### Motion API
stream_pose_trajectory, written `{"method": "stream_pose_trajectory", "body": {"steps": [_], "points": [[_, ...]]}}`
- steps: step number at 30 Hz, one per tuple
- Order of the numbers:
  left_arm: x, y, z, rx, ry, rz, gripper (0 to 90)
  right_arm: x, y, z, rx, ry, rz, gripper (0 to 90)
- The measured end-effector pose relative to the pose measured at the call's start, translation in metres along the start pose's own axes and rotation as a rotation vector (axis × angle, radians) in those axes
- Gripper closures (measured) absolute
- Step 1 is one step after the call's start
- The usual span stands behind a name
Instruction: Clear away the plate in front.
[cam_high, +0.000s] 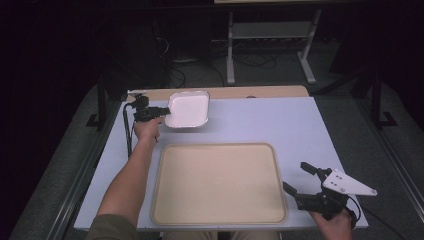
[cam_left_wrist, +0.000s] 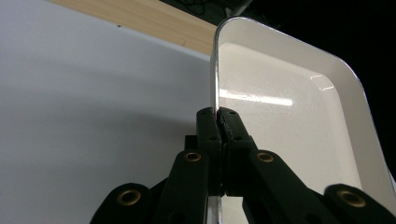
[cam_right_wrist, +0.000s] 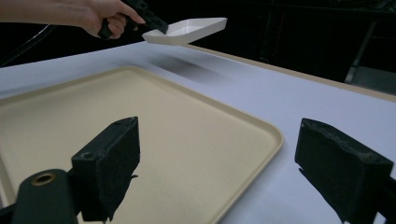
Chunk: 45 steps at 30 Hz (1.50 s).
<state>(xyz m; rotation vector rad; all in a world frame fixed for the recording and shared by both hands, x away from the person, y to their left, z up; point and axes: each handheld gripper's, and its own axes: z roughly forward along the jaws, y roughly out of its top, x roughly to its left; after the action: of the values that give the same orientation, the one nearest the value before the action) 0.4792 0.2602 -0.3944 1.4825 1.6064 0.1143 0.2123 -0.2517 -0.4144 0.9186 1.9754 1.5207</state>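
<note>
- the right claw (cam_high: 299, 180) sits at the near right corner of the counter (cam_high: 280, 122), just right of the beige tray (cam_high: 219, 183); its jaws are spread wide with nothing between them.
- a grey three-cornered plate (cam_high: 346, 183) rides on top of the right claw, and the person's right hand (cam_high: 332, 224) grips it from the bottom edge of the high view.
- in the right gripper view the two black jaws stand well apart, one over the tray's surface and the other over the pale counter beyond the tray's rim.
- the beige tray lies flat on the near half of the counter, wide and shallow with rounded corners and a raised rim; its surface is bare.
- the person's left forearm (cam_high: 128, 181) runs along the left side of the tray, reaching past the tray's far left corner.
- the left hand (cam_high: 148, 129) holds the left claw (cam_high: 164, 111) just beyond the tray's far left corner.
- the left claw is pinching the white dish (cam_high: 188, 109) by its rim; in the left gripper view the jaws are pressed together on the thin edge.
- the white dish is a small rectangular one with rounded corners and a glossy inside; it is beyond the tray's far left part.
- in the right gripper view the dish (cam_right_wrist: 186, 30) hangs clear above the counter, with its shadow on the surface below.
- a strip of bare wood (cam_high: 260, 92) shows along the counter's far edge, beyond the dish.
</note>
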Motion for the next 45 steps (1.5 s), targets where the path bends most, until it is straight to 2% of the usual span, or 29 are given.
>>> {"method": "stream_pose_trajectory", "body": {"steps": [10,16,24,27,30,45], "points": [[-0.013,-0.003,-0.021,-0.028,-0.017,0.014,88.9,0.001,-0.001,-0.001,-0.011,0.016,0.005,13.3],[-0.025,-0.003,-0.035,-0.049,-0.058,0.036,88.9,0.003,-0.001,-0.001,-0.012,0.020,0.005,13.3],[-0.037,-0.012,-0.051,-0.054,-0.073,0.054,88.8,0.004,0.000,-0.002,-0.018,0.021,0.004,13.3],[-0.040,-0.014,-0.053,-0.053,-0.085,0.058,88.9,0.003,-0.001,-0.003,-0.022,0.020,0.007,13.3],[-0.044,-0.018,-0.056,-0.044,-0.088,0.079,88.9,0.002,-0.001,-0.004,-0.020,0.019,0.008,13.3],[-0.058,-0.040,-0.062,-0.024,-0.109,0.090,88.9,0.002,-0.001,-0.005,-0.020,0.032,0.001,13.3]]}}
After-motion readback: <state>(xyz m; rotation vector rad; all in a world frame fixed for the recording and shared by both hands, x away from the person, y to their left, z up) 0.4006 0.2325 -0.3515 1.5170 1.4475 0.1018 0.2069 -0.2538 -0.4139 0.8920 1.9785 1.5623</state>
